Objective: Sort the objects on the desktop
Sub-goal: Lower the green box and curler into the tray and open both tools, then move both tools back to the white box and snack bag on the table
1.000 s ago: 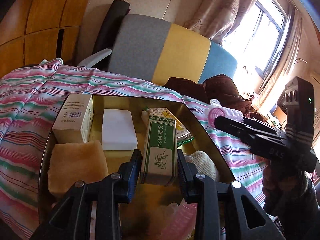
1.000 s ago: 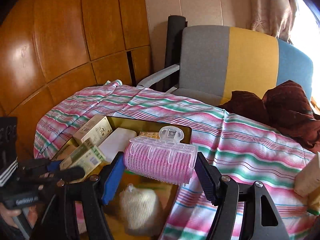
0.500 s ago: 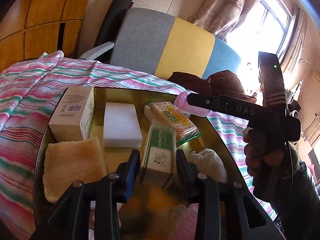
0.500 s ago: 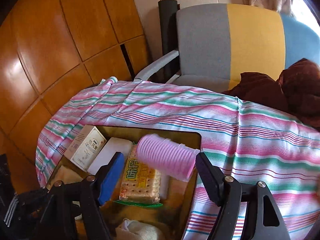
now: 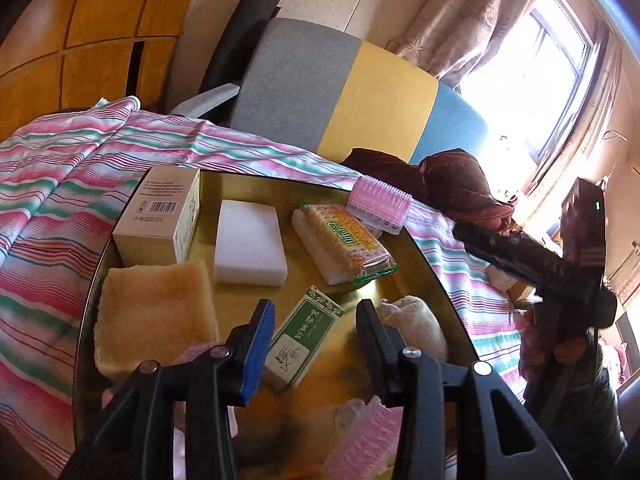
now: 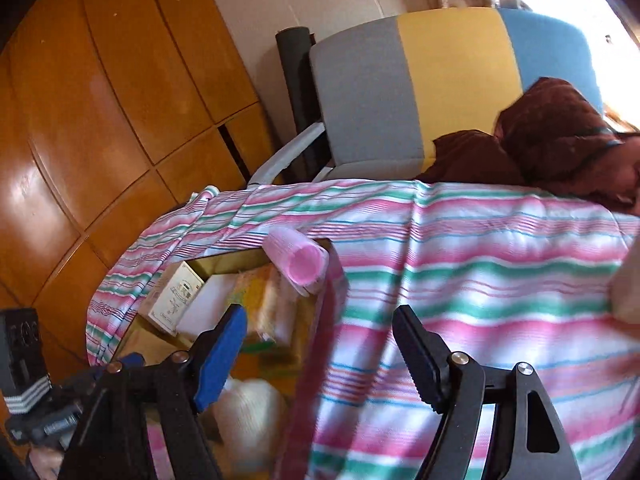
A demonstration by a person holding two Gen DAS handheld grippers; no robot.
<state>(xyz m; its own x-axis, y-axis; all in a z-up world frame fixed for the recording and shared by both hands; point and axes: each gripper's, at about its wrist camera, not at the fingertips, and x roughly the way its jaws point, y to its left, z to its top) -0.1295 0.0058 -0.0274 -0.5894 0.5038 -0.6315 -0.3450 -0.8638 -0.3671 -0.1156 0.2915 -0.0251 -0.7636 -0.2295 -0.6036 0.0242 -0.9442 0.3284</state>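
Your left gripper [image 5: 314,344] hangs over the near part of the gold tray [image 5: 416,248] with its fingers apart and nothing between the pads. The green-and-white box [image 5: 302,340] lies flat on the tray floor right under that gap, a little toward the blue-padded finger. Its long axis runs slantwise, from the near-left up toward the far-right, so it sits crooked to the line between your fingers (if you mean to take it again, turn the wrist until the pads face its long sides).

Your right gripper [image 6: 320,354] is also spread wide and holds nothing. The pink hair roller [image 6: 298,258] sits at the tray's far right edge, just beyond the biscuit packet [image 5: 346,240]; in the left wrist view it seems to perch on the rim, where tray meets striped cloth [image 5: 60,216]. It lies ahead of the right fingers and slightly to their left, well clear of them, its round end turned toward the right camera.

Also in the tray: a cream carton [image 5: 160,216] at the far left corner, a white sponge block [image 5: 250,248] beside it, a yellow towel [image 5: 154,316] along the left edge, and a rolled white cloth [image 5: 416,328] by the right edge. The right hand is nearer the roller, the left nearer the box. A round thing on a rim may well roll off.
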